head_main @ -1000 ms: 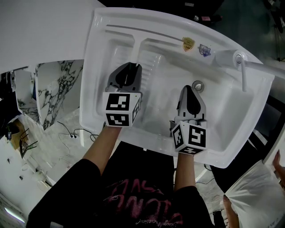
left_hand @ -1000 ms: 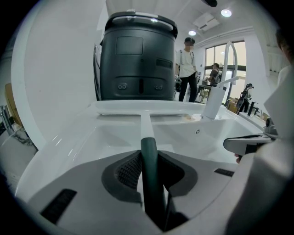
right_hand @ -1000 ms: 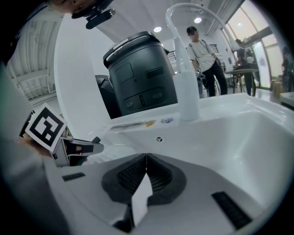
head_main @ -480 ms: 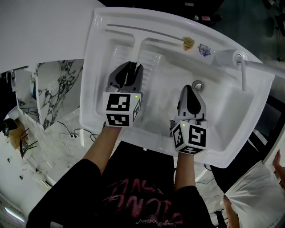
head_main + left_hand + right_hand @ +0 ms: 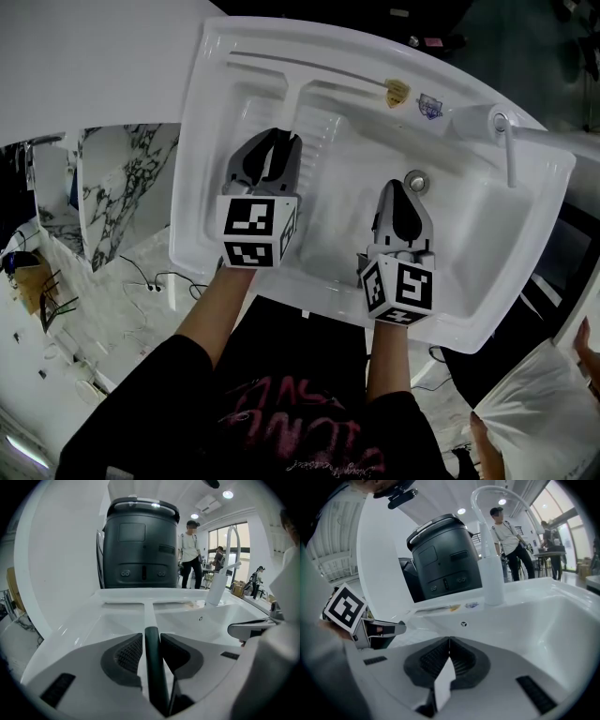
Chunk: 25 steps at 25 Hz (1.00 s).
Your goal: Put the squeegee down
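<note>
Where squeegee lies on drainboard, basin open beside

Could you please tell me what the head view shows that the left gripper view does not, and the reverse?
Only the head view shows the person's forearms, the black shirt and the drain. Only the left gripper view shows the big dark container behind the white sink and a standing person in the room. Both show that sink, the faucet, and the left gripper, whose jaws have just been opening and stand apart around the squeegee handle without pressing it.
</note>
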{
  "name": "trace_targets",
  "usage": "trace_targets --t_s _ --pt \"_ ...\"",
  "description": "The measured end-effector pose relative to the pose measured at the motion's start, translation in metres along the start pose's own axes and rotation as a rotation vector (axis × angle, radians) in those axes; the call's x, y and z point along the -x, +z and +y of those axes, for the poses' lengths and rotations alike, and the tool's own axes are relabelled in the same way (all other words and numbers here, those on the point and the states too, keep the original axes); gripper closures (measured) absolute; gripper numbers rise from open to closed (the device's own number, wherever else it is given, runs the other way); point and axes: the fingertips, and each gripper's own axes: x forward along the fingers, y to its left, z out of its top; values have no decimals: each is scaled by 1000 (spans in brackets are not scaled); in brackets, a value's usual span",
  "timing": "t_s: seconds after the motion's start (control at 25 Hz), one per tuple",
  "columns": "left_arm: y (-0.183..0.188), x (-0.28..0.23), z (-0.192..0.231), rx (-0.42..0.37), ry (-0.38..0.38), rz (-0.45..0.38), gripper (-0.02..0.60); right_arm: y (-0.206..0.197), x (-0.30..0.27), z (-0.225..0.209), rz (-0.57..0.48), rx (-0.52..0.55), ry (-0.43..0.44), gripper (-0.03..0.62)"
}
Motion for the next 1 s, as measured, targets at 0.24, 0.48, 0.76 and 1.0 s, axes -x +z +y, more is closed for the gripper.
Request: trace_targets --t_s 0.24,0.48,0.76,1.0 --pt "8 9 -1 5 0 -29 465 5 4 4 -10 8 3 572" --pt "17 19 -2 6 3 -55 466 12 10 10 -30 15 9 572" --pt "25 33 3 6 38 -100 550 17 15 13 -41 21 12 573" --pt "21 37 5 24 45 -99 571 18 17 15 -45 21 17 572"
